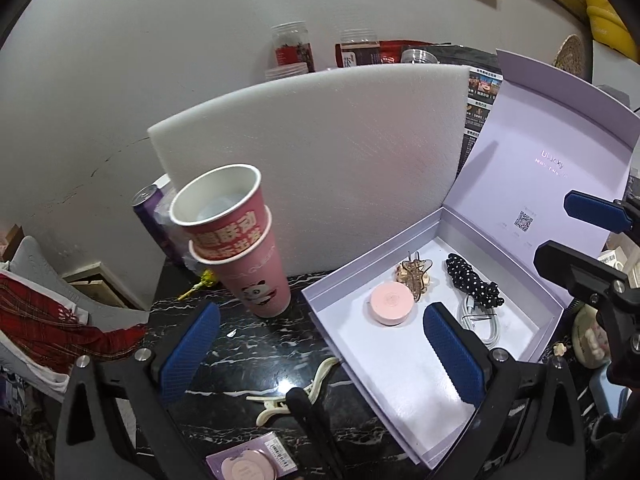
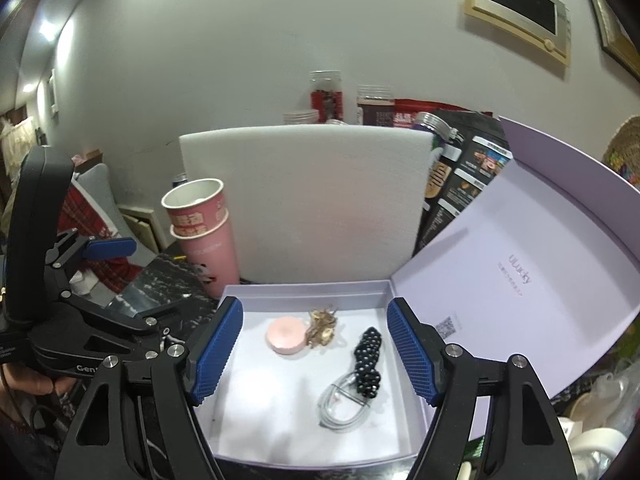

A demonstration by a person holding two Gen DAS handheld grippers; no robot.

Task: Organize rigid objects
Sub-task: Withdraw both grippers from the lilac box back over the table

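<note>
A pale lilac box (image 2: pixel 304 292) lies open on a black marble-patterned table (image 1: pixel 256 344), its hinged lid (image 2: pixel 532 280) standing up and tilted back on the far right side. The box is the landmark here.

Inside the box, toward its far wall, sits a round pink case (image 2: pixel 285 335). Touching the case's right side is a gold claw hair clip (image 2: pixel 320 326). To the right of the clip, apart from it, lies a black scrunchie with white dots (image 2: pixel 370 356), and a coiled white cable (image 2: pixel 340 400) rests against the scrunchie's near end. The near half of the box floor is bare.

The left gripper (image 1: pixel 320 356) hovers over the box's left near corner, one blue pad over the table and the other over the box floor. Its jaws stand wide apart with nothing between them. The right gripper (image 2: pixel 316 352) hovers above the box's near edge, jaws apart and gripping nothing; the case, clip and scrunchie show between its pads farther off on the box floor.

Outside the box, just left of it on the table, lies a cream-coloured hair clip (image 1: pixel 296 392), and nearer the camera a small purple packet holding a pink disc (image 1: pixel 250 464). Left of the box's far corner stand two stacked pink paper cups (image 1: pixel 240 240). A white foam board (image 1: pixel 320 168) stands upright behind the box and cups.
</note>
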